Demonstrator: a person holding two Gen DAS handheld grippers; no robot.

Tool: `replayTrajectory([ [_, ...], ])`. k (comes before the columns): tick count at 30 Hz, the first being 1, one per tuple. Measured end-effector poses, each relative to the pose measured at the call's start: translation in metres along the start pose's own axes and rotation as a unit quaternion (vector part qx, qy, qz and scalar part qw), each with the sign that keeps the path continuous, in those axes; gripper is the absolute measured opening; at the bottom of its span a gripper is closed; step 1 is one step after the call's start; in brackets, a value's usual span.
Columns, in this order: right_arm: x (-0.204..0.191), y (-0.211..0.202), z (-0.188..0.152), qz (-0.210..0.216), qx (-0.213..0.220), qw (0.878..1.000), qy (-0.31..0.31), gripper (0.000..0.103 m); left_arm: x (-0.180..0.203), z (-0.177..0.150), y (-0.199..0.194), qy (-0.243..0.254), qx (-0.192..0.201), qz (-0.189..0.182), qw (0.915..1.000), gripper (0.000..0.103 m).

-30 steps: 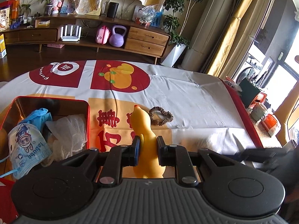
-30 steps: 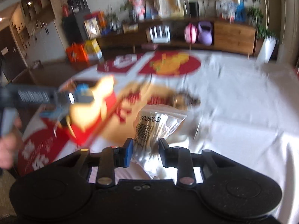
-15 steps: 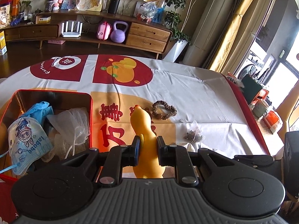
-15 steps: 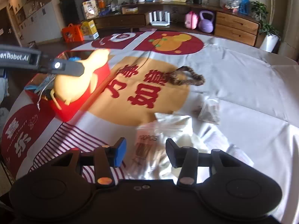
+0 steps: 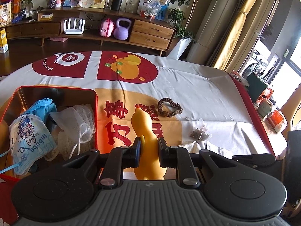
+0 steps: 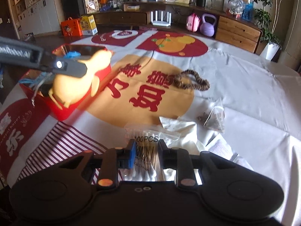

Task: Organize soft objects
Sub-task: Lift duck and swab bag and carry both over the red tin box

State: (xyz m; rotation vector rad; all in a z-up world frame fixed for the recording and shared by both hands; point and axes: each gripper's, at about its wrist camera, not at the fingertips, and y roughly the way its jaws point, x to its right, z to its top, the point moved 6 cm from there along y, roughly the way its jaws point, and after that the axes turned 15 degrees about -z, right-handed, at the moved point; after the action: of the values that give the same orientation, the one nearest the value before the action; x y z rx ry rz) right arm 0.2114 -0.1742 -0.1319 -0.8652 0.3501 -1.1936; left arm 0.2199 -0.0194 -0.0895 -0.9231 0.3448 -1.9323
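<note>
My left gripper (image 5: 149, 151) is shut on a yellow rubber duck (image 5: 144, 130) and holds it above the tablecloth, just right of the red tin box (image 5: 96, 113). The box holds a printed face mask (image 5: 31, 141), a blue glove (image 5: 42, 106) and white mesh bags (image 5: 77, 120). The duck (image 6: 75, 82) also shows in the right wrist view, in front of the box (image 6: 62, 111). My right gripper (image 6: 146, 151) is shut on a clear bag of cotton swabs (image 6: 146, 141) that lies on the cloth.
A brown scrunchie (image 5: 170, 107) lies mid-table, also seen in the right wrist view (image 6: 191, 81). A tea bag (image 5: 200, 131) lies to its right. White cloth (image 6: 180, 130) lies under the swab bag. Cups and an orange object (image 5: 276, 118) stand beyond the right edge.
My right gripper, open half a second ago, has closed on the swab bag. My left gripper has held the duck throughout with only a small shift of view.
</note>
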Motion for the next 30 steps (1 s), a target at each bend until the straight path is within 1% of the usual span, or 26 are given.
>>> replayTrajectory([
  [4, 0.006, -0.016, 0.008, 0.001, 0.015, 1.000, 0.015, 0.022, 0.001, 0.001, -0.007, 0.003, 0.004, 0.000, 1.0000, 0.018],
  [9, 0.014, -0.043, 0.026, 0.012, 0.039, 0.998, 0.040, 0.022, 0.005, 0.005, -0.022, 0.008, 0.012, -0.001, 0.9999, 0.018],
  [15, 0.010, -0.065, 0.047, 0.029, 0.059, 0.996, 0.057, 0.022, 0.007, 0.011, -0.039, 0.010, 0.022, 0.004, 0.9997, 0.018],
  [22, -0.012, -0.074, 0.076, 0.051, 0.073, 0.994, 0.061, 0.022, -0.003, 0.022, -0.063, 0.013, 0.032, 0.021, 0.9992, 0.018],
  [30, -0.052, -0.071, 0.104, 0.072, 0.087, 0.993, 0.040, 0.022, -0.036, 0.035, -0.093, 0.005, 0.049, 0.055, 0.9972, 0.018],
])
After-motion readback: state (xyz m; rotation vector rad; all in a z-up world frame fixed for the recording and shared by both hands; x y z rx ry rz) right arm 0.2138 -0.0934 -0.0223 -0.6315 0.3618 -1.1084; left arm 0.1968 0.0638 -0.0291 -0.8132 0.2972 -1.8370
